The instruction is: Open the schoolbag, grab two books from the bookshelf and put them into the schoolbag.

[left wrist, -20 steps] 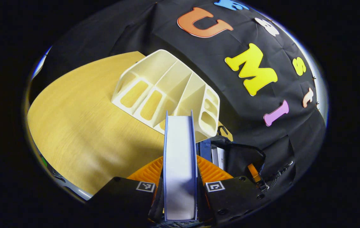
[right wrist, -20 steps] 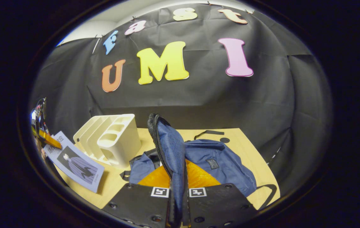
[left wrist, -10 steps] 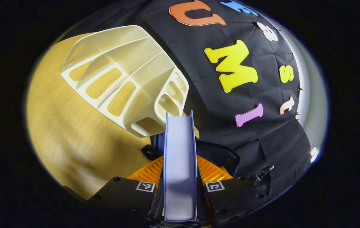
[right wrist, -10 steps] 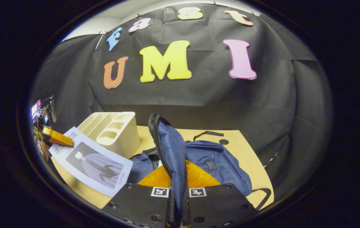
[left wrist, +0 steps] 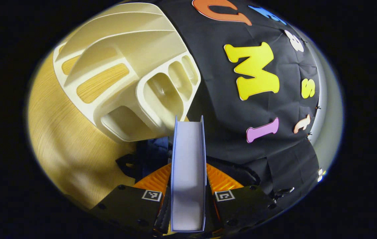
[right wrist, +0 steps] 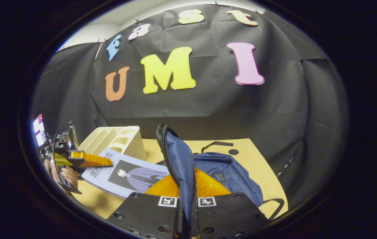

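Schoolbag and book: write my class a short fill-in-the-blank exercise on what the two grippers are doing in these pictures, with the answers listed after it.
1. The left gripper is shut on a ____ with pale covers.
2. The right gripper pinches the blue schoolbag's ____, holding it upright.
3. The cream bookshelf stands on a ____ table.
4. In the right gripper view, the book is carried from the bookshelf's side toward the ____.

Missing words: book; flap; wooden; schoolbag
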